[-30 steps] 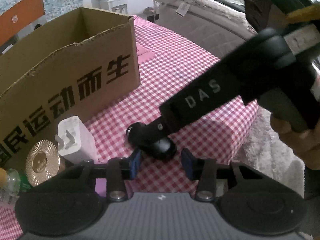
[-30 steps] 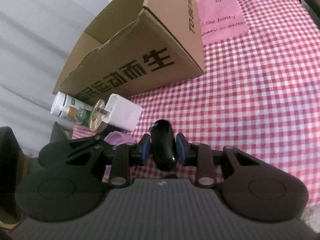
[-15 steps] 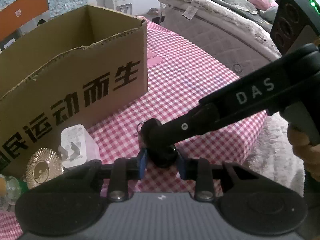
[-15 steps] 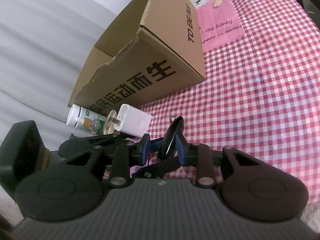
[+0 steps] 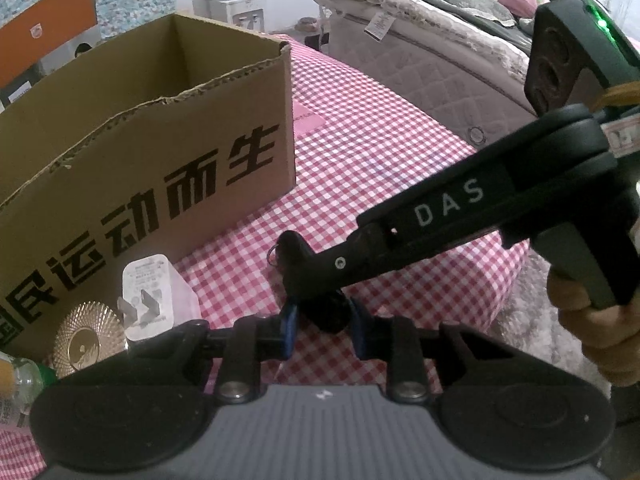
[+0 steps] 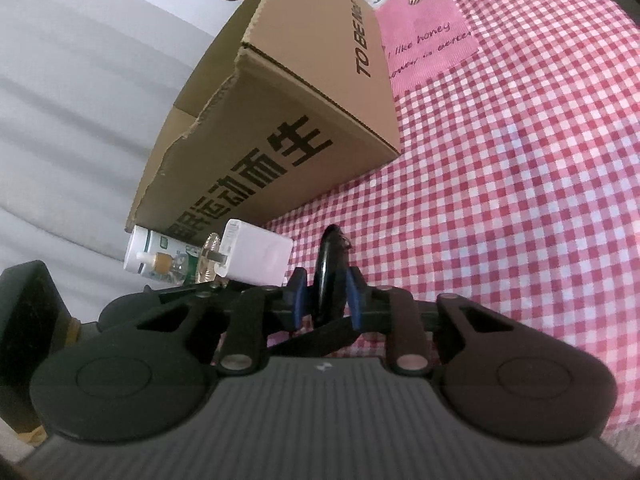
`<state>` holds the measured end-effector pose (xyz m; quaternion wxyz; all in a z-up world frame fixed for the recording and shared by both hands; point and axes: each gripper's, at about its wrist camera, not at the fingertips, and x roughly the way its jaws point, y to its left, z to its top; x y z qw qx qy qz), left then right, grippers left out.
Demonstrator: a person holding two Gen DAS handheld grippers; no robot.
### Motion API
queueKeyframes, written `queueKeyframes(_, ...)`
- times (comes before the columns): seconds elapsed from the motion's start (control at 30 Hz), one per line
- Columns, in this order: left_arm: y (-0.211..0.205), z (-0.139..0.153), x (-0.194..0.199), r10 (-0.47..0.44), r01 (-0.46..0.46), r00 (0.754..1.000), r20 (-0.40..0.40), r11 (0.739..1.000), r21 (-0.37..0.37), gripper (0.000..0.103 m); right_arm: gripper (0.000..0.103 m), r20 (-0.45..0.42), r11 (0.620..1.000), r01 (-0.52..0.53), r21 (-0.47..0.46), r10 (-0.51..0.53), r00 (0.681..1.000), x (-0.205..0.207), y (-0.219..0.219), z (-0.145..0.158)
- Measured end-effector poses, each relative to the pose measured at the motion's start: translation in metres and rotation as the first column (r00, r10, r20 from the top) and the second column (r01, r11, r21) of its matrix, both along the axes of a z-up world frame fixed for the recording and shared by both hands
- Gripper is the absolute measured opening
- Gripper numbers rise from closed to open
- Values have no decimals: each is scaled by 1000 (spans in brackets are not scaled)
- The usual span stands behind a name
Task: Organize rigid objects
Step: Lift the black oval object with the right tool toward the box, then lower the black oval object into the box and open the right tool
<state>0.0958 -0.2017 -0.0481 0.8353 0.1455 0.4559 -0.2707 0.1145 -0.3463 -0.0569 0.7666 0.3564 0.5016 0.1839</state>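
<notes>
Both tongs, left tongs [image 5: 322, 330] and right tongs [image 6: 327, 298], clamp one glossy black oval fob [image 6: 330, 266]. Corrugated cardboard box [image 5: 160, 152] stands behind on checked cloth [image 5: 380, 160].

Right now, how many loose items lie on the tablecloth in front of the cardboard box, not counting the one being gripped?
3: a white charger nearest the grippers, a gold ridged disc beside it, and a small bottle at the far end. Others may be hidden inside the box.

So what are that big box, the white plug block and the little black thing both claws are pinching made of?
The box looks like plain brown corrugated cardboard, matte; its torn top edge shows the fluting. The white charger seems to be smooth, slightly satin plastic, with bare metal prongs. The black key fob looks like glossy hard plastic, since light glints along its rounded edge, with a small metal ring at its end.
</notes>
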Motion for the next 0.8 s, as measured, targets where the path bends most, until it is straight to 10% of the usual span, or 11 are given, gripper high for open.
queueKeyframes(0.5,23,84,-25,-17,30,977,213,998,-58,27,19,205,998,43,-52,-32,978,-26,16,90)
queueKeyframes(0.8,81,140,17,85,-74,958,275,996,-49,27,19,329,995,-72,-64,89,940,42,69,147)
